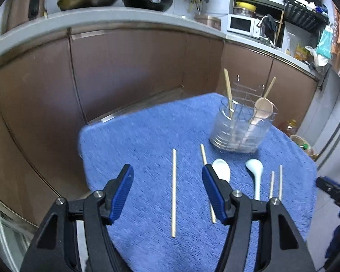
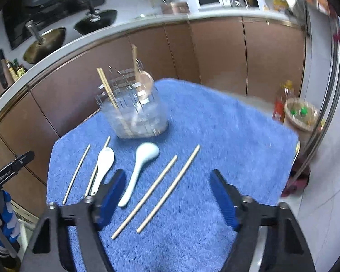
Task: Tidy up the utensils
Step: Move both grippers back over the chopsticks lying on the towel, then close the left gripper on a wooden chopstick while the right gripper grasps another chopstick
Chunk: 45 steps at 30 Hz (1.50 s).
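1. Utensils lie loose on a blue towel (image 1: 147,136) spread over a small table, with a clear utensil holder (image 1: 240,131) standing at the towel's 1 o'clock in the left wrist view.
2. Left gripper (image 1: 167,181) hangs above the towel with its jaws spread apart and nothing between the pads; a single chopstick (image 1: 173,192) lies on the cloth in the gap below them.
3. At 3 o'clock of that chopstick, a second chopstick (image 1: 203,156) runs under the gripper's right finger, touching a white spoon (image 1: 222,170).
4. Further right rests a pale blue spoon (image 2: 140,167), bowl toward 12 o'clock, apart from the white one.
5. A pair of chopsticks (image 2: 161,192) lies side by side at the pale blue spoon's 4 o'clock, slanting toward 1 o'clock in the right wrist view.
6. Right gripper (image 2: 167,183) hovers over this pair, jaws apart and holding nothing.
7. Inside the holder, chopsticks (image 2: 106,88) lean toward 11 o'clock and a wooden spoon (image 1: 260,111) stands at its right side.
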Available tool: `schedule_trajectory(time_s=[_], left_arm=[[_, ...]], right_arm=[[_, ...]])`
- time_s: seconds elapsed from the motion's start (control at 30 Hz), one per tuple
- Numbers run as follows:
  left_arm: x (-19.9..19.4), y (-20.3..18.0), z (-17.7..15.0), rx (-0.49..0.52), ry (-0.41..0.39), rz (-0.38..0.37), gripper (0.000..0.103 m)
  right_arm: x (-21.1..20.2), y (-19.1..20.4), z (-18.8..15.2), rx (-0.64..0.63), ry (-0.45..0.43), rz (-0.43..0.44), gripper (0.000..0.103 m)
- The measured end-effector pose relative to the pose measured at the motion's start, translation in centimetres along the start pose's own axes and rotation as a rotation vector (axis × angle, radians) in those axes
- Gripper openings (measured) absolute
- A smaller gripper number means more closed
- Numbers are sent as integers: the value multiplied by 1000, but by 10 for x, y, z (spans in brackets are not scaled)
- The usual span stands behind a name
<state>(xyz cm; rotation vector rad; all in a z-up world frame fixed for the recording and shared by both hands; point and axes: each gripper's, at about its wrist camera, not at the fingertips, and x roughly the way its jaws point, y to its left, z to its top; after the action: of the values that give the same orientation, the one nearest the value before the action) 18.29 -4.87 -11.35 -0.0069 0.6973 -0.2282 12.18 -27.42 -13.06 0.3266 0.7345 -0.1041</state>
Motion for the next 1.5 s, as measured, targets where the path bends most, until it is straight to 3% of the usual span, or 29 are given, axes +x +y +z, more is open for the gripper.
schedule_trajectory(time_s=[0.2,0.57,0.63,1.07,1.23,1.5], left_arm=[[30,8,-3,-69,121,-101,60],[121,-23,32,-68,354,-253,58],[138,-31,38,-66,389,-266,49],[222,-67,56,-17,572,-187,26],[237,-75,56,-15,599,-189,12],[256,-80,56,-23,635,-182,5]], right_arm=[[21,-13,1,34,73,37,44],[53,-34,4,76,135,39,40],[57,-39,6,83,145,35,39],[88,-52,24,71,224,21,36],[103,-52,30,64,277,9,33],[129,-59,51,122,363,12,24]])
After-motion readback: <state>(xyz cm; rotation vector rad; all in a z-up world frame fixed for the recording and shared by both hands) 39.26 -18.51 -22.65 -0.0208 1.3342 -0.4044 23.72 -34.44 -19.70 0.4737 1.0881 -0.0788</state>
